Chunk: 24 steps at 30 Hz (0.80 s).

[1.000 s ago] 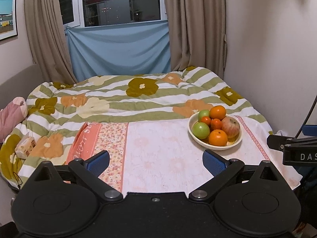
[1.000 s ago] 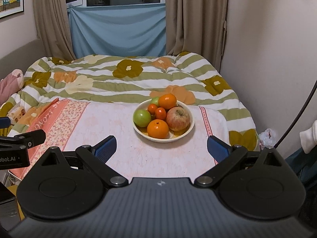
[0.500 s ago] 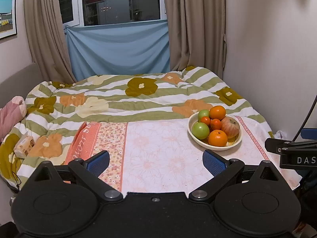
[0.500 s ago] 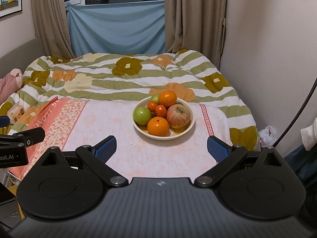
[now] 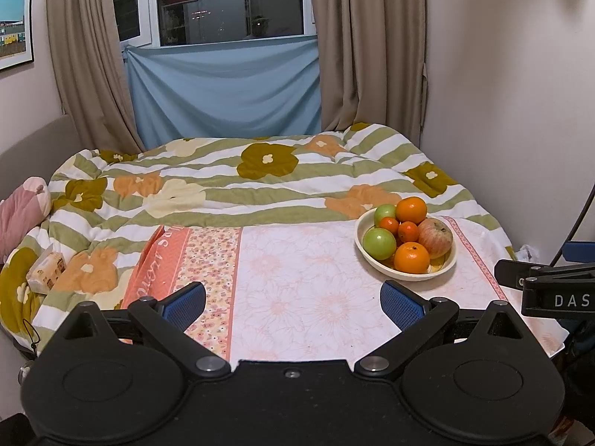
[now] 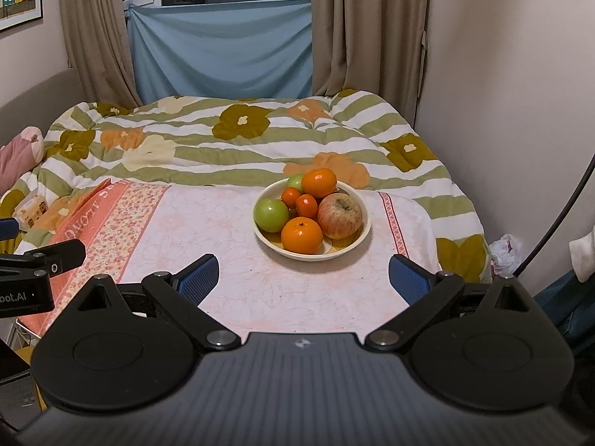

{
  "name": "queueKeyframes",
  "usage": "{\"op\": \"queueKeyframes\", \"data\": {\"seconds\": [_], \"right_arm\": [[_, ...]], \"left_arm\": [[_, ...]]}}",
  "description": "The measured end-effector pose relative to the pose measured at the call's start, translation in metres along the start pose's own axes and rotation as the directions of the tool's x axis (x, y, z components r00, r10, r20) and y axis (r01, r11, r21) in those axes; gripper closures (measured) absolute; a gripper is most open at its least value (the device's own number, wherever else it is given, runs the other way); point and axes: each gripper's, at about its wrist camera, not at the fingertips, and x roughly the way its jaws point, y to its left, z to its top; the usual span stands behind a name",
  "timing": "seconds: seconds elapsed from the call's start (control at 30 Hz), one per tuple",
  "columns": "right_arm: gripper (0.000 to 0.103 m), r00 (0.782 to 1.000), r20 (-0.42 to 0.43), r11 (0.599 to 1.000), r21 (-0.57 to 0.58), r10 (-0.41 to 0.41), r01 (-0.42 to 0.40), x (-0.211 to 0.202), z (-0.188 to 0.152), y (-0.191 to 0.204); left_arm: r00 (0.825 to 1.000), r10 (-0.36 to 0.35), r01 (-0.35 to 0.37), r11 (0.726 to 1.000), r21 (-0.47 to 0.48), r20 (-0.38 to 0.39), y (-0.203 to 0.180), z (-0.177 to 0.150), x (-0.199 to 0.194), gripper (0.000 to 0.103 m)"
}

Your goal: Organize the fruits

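A cream bowl (image 6: 349, 247) stands on the pink floral cloth (image 6: 238, 245) and holds a red apple (image 6: 339, 215), green apples (image 6: 270, 215), large oranges (image 6: 301, 235) and small tangerines (image 6: 306, 206). It also shows in the left wrist view (image 5: 438, 269), to the right. My right gripper (image 6: 303, 278) is open and empty, just short of the bowl. My left gripper (image 5: 293, 304) is open and empty, over the cloth to the bowl's left.
A flowered green-striped duvet (image 5: 223, 186) covers the bed behind the cloth. A tissue pack (image 5: 46, 271) and a pink plush (image 5: 20, 212) lie at the left. A wall is close on the right (image 6: 520, 111). Curtains and a window are at the back.
Both grippers have moved slightly forward toward the bowl, which sits a little lower and larger in the views. Both stay open.
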Motion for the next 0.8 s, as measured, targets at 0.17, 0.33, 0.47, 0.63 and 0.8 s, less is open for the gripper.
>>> {"op": "queueKeyframes", "data": {"seconds": [0.17, 0.33, 0.47, 0.63, 0.8], "right_arm": [[0.000, 1.000, -0.001, 1.000, 0.001, 0.000, 0.000, 0.0000, 0.0003, 0.0001], [0.000, 1.000, -0.002, 1.000, 0.001, 0.002, -0.002, -0.0005, 0.0010, -0.0009], [0.000, 1.000, -0.003, 1.000, 0.000, 0.005, -0.005, 0.0004, -0.0022, 0.0014], [0.000, 1.000, -0.002, 1.000, 0.000, 0.005, -0.005, 0.0000, -0.0036, 0.0029], [0.000, 1.000, -0.002, 1.000, 0.001, 0.006, -0.006, -0.0002, -0.0038, 0.0029]], "left_arm": [[1.000, 0.000, 0.000, 1.000, 0.000, 0.000, 0.0003, 0.0001, 0.0000, 0.001], [1.000, -0.001, 0.001, 1.000, -0.001, -0.001, 0.0011, 0.0000, -0.0002, 0.001], [1.000, -0.002, 0.002, 1.000, -0.003, -0.001, 0.0014, 0.0001, 0.0000, 0.001], [1.000, -0.003, 0.003, 1.000, -0.010, -0.001, 0.0017, -0.0012, -0.0009, 0.001], [1.000, -0.008, 0.008, 1.000, -0.011, -0.001, 0.0011, -0.0011, -0.0015, 0.001]]}}
